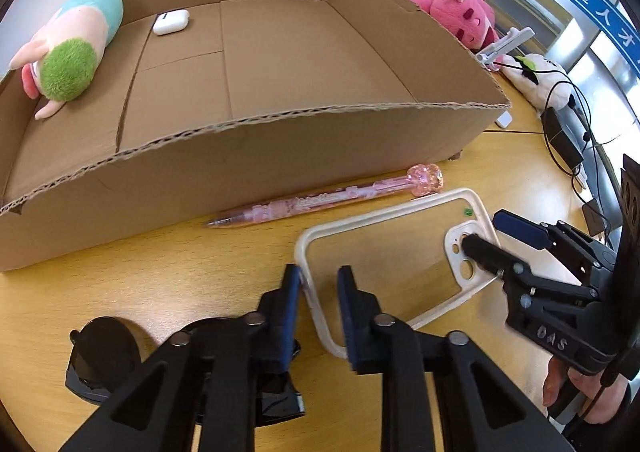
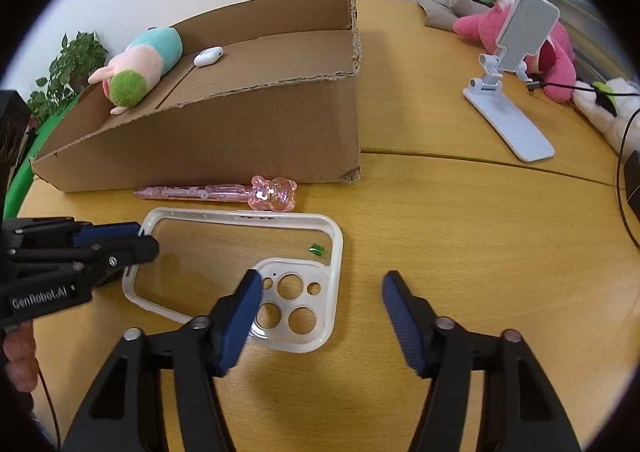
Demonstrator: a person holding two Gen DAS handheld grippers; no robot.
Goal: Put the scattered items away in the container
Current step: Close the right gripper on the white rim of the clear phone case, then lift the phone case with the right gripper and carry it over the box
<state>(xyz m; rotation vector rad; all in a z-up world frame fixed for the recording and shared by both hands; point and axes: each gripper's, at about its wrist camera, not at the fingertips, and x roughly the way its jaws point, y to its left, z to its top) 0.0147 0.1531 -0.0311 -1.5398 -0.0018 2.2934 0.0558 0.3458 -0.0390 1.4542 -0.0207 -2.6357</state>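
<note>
A clear phone case [image 1: 384, 248] [image 2: 240, 252] lies flat on the wooden table. My left gripper [image 1: 319, 284] [image 2: 146, 238] straddles the case's short rim, one finger outside and one inside, jaws narrow but not pressed on it. My right gripper [image 2: 322, 288] [image 1: 480, 232] is open wide over the camera-cutout end, its left finger above the cutouts. A pink bear-topped pen [image 1: 328, 200] [image 2: 224, 192] lies between the case and the cardboard box [image 1: 280, 140] [image 2: 240, 132]. Inside the box lie a plush toy [image 1: 72, 52] [image 2: 138, 64] and a white earbud case [image 1: 171, 22] [image 2: 208, 56].
A black round object [image 1: 104, 356] sits on the table by my left gripper. A white phone stand [image 2: 508, 92], a pink plush [image 2: 540, 44] [image 1: 460, 16], a white plush [image 1: 536, 80] and black cables and adapters [image 1: 564, 136] lie to the right. A plant [image 2: 68, 68] stands far left.
</note>
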